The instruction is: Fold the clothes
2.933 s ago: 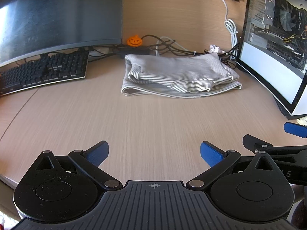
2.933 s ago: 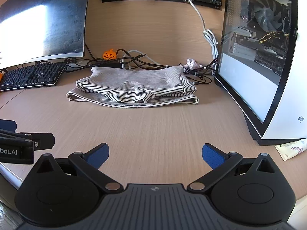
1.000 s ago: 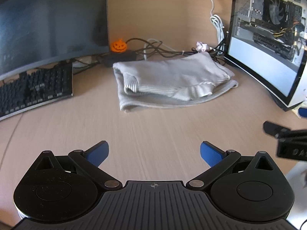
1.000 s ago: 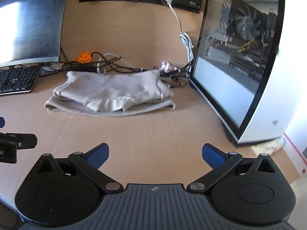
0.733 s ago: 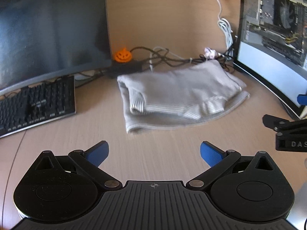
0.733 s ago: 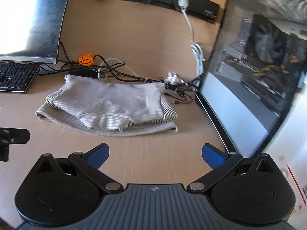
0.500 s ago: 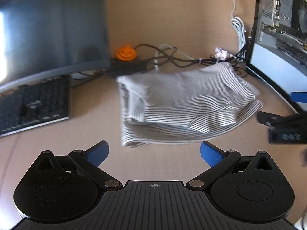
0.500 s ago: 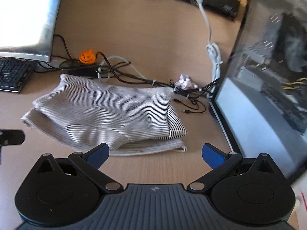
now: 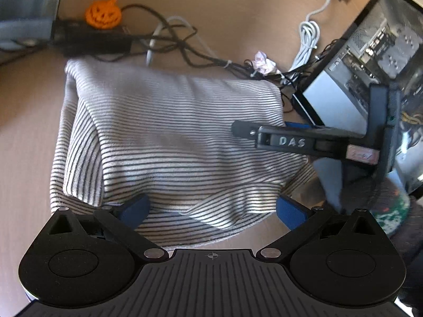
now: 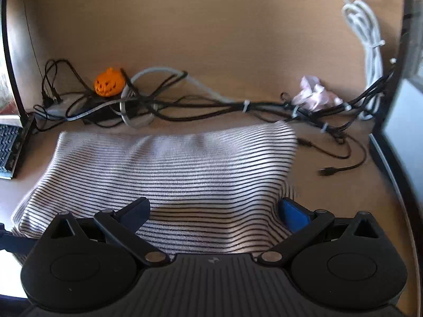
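Observation:
A folded grey-and-black striped garment lies on the wooden desk, filling the middle of both views. My left gripper is open, its blue-tipped fingers spread over the garment's near edge. My right gripper is open too, low over the garment at its right part. In the left wrist view the right gripper's black finger reaches across the garment's right side. Whether either gripper touches the cloth I cannot tell.
Behind the garment run tangled black and white cables, an orange pumpkin figure and a crumpled tissue. A glass-sided PC case stands right. A keyboard corner and monitor edge sit left.
Both grippers have moved forward and down from the desk's front edge until they hang right over the garment. The right gripper now reaches across the garment's right side. Both stay open.

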### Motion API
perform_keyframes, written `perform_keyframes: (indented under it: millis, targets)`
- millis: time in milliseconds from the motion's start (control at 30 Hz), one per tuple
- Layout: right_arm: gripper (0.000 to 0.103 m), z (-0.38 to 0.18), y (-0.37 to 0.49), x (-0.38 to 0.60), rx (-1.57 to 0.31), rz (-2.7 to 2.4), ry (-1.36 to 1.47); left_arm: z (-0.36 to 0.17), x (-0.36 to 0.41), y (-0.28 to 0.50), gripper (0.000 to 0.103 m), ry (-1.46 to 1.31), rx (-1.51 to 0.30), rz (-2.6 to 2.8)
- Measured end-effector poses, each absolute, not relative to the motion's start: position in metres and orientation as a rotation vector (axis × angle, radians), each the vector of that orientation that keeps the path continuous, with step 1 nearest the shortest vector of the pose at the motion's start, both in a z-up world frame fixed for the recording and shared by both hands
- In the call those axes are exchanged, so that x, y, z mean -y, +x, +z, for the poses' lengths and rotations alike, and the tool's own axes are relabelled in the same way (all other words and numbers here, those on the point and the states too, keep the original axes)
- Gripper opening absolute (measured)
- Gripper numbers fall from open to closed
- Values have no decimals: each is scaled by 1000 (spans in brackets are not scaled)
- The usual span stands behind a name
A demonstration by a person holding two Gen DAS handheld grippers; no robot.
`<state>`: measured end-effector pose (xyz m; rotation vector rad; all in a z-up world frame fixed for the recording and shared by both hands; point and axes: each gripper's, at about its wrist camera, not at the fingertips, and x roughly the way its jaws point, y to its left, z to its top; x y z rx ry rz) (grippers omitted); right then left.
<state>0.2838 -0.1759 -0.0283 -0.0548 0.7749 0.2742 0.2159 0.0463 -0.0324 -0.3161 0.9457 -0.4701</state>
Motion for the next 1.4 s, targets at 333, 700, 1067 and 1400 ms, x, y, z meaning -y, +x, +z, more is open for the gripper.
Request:
perform_keyframes:
  millis: [333, 700, 1067, 1400]
  targets:
    - [103, -35, 236, 157, -804, 333, -130, -31, -76, 166, 103, -310, -971, -485]
    - [103, -11, 112, 141, -789, 411, -303, -32, -115, 116, 103, -398, -994, -544]
    - [103, -11, 112, 108, -663, 333, -646, -34, -120, 119, 103, -418, -987, -570]
    - [103, 9, 176, 139, -663, 248, -474, -23, -104, 149, 103, -440, -1000, -541]
